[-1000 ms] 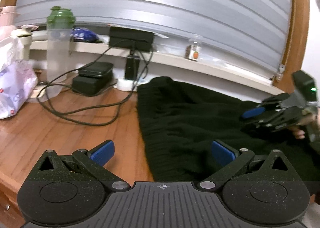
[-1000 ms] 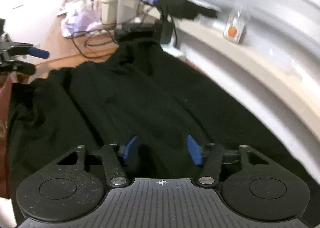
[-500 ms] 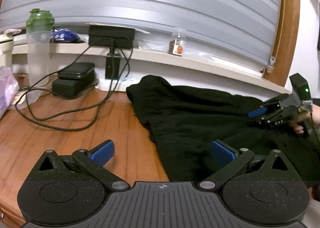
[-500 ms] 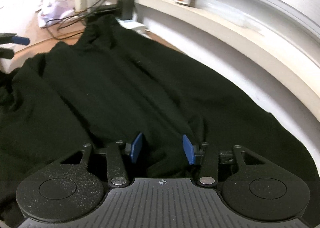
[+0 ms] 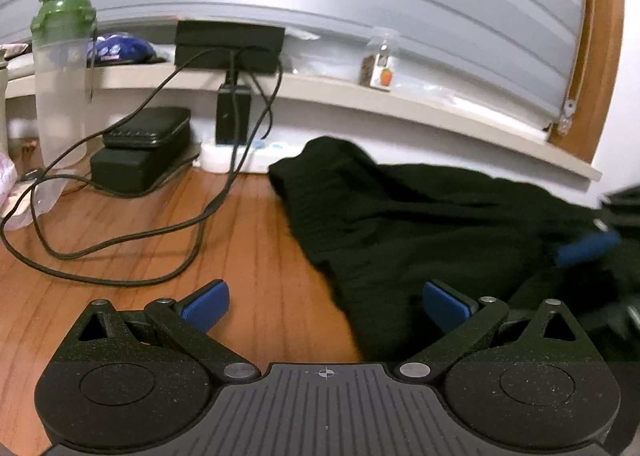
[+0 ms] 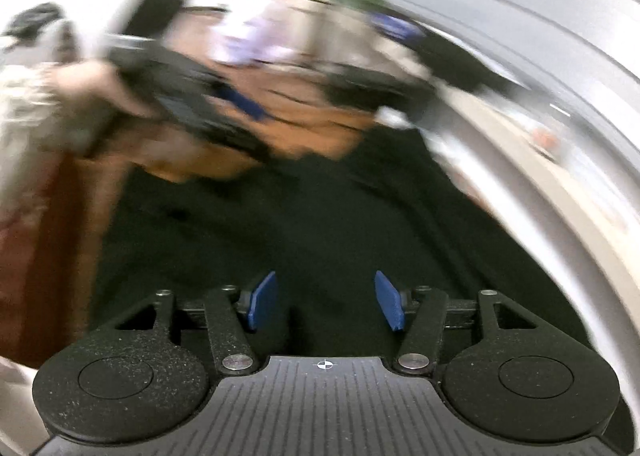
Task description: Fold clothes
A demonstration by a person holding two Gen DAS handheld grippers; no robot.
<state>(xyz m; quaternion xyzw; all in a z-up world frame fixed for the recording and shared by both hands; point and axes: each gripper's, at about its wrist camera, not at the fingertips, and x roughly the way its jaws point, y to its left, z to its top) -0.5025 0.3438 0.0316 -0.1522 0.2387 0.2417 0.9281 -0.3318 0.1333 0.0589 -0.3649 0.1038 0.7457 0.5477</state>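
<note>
Both grippers are seen with their blue pads apart and nothing clamped. Between the pads of the left gripper [image 5: 326, 302] a wide gap is kept, with bare wooden desk [image 5: 140, 304] under the left pad and the near hem of the black garment [image 5: 420, 224] under the right pad. The jaws of the right gripper [image 6: 326, 302] have just been opening; black cloth is seen spread beneath and ahead of them, but no fold is pinched between the pads.

The garment is laid out on the desk, ahead and to the right of the left gripper, and directly below and ahead of the right one. Its far end is bunched close to a white power strip [image 5: 236, 156] by the wall. A loose black cable [image 5: 120, 240] is looped on the wood ahead and to the left of the left gripper, clear of the cloth, and a green-lidded bottle [image 5: 62, 72] is stood further left.

The right wrist view is heavily smeared, so fine creases cannot be made out there. In the left wrist view the cloth is seen as a broad, rumpled sheet with soft ridges, and no crisp doubled edge or compact stack can be identified. The task is judged to be at an early or middle stage: the garment is roughly flattened, neither tool has a hold on it, and the taking of an edge and the laying over of folds appear to be left
</note>
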